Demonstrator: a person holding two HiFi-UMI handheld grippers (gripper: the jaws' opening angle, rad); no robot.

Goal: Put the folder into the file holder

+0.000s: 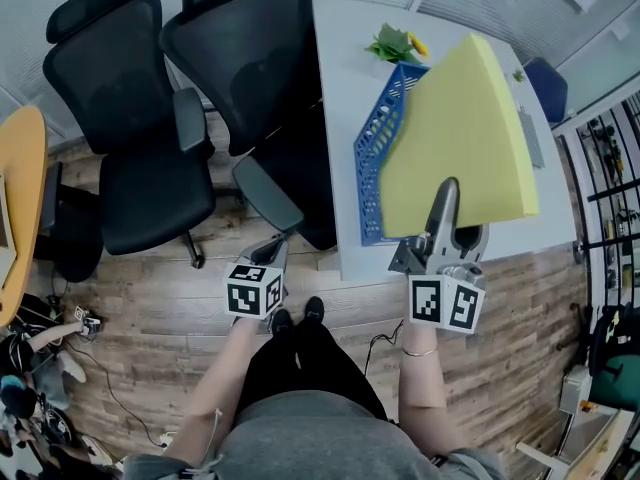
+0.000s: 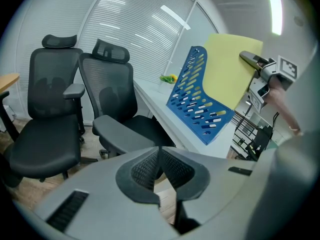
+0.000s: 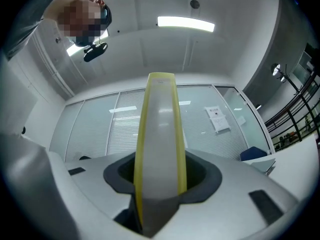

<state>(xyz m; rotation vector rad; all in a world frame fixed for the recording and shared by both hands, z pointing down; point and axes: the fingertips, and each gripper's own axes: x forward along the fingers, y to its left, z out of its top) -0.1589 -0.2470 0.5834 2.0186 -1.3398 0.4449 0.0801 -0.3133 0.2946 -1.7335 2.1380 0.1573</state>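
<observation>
While your right gripper (image 1: 446,200) has its fingers clamped on the near edge of the yellow folder (image 1: 470,118), tilted above the blue file holder (image 1: 377,158) on the bench (image 1: 345,78), your left gripper (image 1: 268,255) hangs left, fingers together, empty.

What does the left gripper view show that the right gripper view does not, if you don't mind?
Only the left gripper view: the blue file holder standing on the white table, two black chairs, and the left claw shut on nothing. Only the right gripper view: a ceiling light, a notice on the glass wall. Both: the yellow folder gripped by the right claw, edge-on in the right gripper view.
</observation>
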